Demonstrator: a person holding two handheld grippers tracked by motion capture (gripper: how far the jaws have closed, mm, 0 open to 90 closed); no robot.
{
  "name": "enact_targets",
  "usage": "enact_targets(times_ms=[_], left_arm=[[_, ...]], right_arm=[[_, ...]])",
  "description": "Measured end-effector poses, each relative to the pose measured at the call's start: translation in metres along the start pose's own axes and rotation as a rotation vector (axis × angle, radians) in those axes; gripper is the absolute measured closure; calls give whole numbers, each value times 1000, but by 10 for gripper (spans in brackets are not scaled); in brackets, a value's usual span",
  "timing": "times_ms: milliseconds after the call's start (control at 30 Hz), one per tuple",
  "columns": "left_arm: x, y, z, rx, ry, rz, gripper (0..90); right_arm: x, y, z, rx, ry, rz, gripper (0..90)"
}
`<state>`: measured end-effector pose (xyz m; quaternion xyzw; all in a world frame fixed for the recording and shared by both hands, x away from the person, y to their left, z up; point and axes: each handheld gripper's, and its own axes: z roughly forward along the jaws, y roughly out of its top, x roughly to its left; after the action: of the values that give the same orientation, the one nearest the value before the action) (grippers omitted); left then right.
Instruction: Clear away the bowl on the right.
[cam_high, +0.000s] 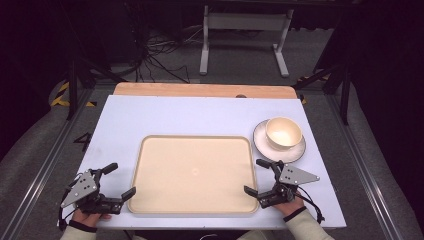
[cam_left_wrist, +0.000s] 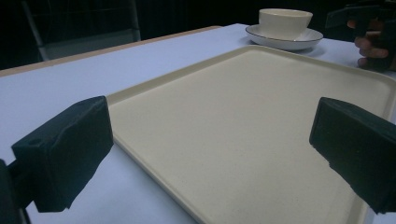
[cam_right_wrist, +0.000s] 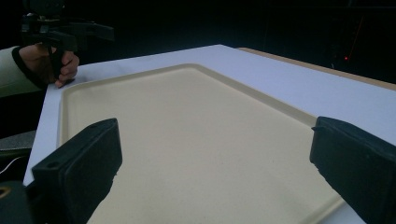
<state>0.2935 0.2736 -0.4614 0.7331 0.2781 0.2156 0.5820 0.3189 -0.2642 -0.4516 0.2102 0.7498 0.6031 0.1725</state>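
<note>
Both grippers rest on the white surface (cam_high: 120, 120), jaws spread wide and empty: left gripper (cam_high: 118, 181) and right gripper (cam_high: 256, 176) flank the shallow cream rectangular tray (cam_high: 195, 172). Just beyond the right gripper, nearer it, a cream bowl (cam_high: 283, 132) sits on a dark-rimmed white saucer (cam_high: 260, 140).

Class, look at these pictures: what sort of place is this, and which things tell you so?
Probably a lab or studio set up for recording, not a home: a white table among dark drapes, loose cables on the floor, and a handheld tool either side of a tray.
</note>
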Motion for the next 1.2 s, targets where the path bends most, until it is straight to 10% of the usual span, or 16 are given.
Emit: enact_targets(times_ms=[800, 933, 1200], left_arm=[[0, 0, -1, 0, 2, 2, 2], [0, 0, 0, -2, 4, 0, 2], [0, 0, 0, -1, 7, 0, 2]], right_arm=[[3, 1, 1, 71, -46, 6, 0], [-1, 7, -3, 16, -44, 69, 0], [-6, 30, -19, -83, -87, 27, 0]])
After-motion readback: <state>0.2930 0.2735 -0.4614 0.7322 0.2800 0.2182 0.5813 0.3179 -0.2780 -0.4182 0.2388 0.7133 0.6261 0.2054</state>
